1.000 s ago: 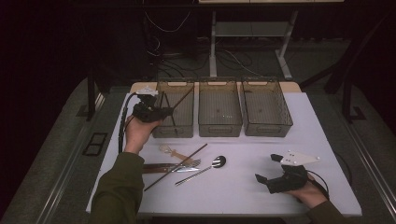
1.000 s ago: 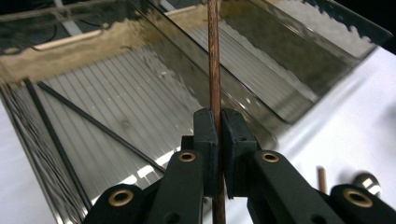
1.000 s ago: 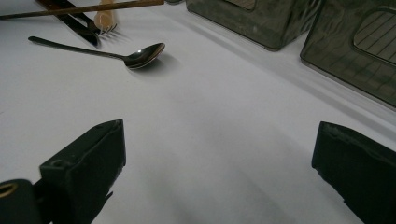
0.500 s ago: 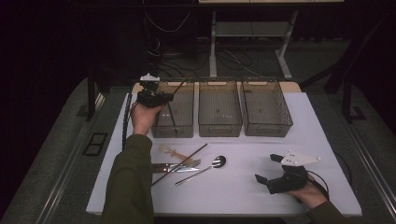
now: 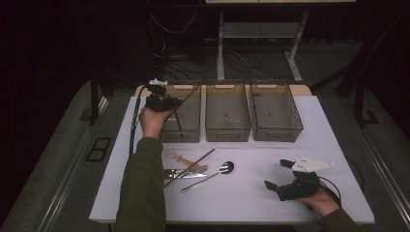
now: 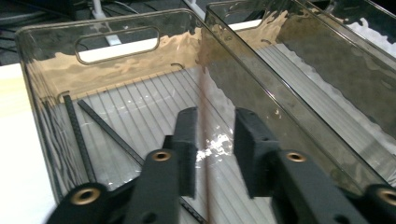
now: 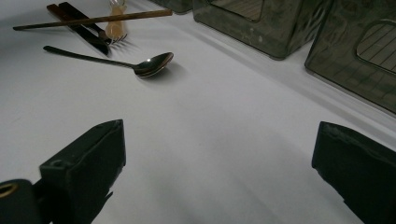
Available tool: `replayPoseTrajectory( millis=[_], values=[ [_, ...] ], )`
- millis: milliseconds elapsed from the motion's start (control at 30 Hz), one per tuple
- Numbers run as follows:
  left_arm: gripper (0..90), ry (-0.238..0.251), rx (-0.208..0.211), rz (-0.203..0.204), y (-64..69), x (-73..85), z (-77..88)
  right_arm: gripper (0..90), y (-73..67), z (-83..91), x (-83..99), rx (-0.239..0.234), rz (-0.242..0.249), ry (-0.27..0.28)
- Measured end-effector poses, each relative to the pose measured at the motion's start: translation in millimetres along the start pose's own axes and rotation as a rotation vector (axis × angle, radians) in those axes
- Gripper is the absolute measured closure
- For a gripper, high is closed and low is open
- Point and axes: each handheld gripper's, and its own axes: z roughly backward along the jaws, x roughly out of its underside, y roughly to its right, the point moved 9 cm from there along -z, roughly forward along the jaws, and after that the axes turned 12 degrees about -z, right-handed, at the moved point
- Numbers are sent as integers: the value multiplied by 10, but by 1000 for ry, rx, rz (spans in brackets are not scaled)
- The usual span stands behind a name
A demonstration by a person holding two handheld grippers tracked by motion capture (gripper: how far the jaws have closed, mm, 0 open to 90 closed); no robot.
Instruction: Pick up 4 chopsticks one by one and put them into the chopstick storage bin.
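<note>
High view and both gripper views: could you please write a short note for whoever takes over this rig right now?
Left gripper: above the leftmost smoky transparent plastic bin; its jaws have just been opening and are open, with a thin brown wooden chopstick between them, not pressed.
Right gripper: open, low on the white table, holding nothing.
Done: two black chopsticks lie in that bin.
Left: a second brown chopstick, a metal spoon and a pale-handled fork remain on the table.
</note>
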Motion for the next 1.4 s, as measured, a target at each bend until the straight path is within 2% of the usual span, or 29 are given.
replayPoseTrajectory(
  millis=[67, 367, 467, 533, 600, 700, 733, 900, 1133, 1400],
  values=[
    [613, -12, 2, -12, 19, 8, -1, 31, 0, -3, 0, -1, 1, 0],
    [471, 4, 35, -58, 157, 8, 80, 31, 1, -12, 5, 2, 5, -5],
    [437, 20, 51, -63, 209, 29, 126, 31, 3, -12, 6, 3, 5, -6],
    [420, 18, 57, -84, 234, 54, 171, 31, 6, -13, 7, 5, 5, -7],
    [403, 29, 69, -79, 274, 66, 216, 31, 8, -14, 9, 6, 6, -8],
    [371, 34, 85, -100, 319, 86, 293, 31, 9, -17, 11, 8, 6, -9],
    [364, 37, 84, -93, 336, 93, 321, 31, 9, -17, 12, 8, 6, -9],
    [326, 46, 84, -124, 422, 135, 454, 31, 13, -17, 14, 10, 4, -10],
    [278, 38, 94, -167, 621, 287, 612, 31, 11, -18, 17, 13, 3, -12],
    [266, 44, 123, -184, 859, 538, 737, 31, 7, -18, 17, 17, 4, -12]
  ],
)
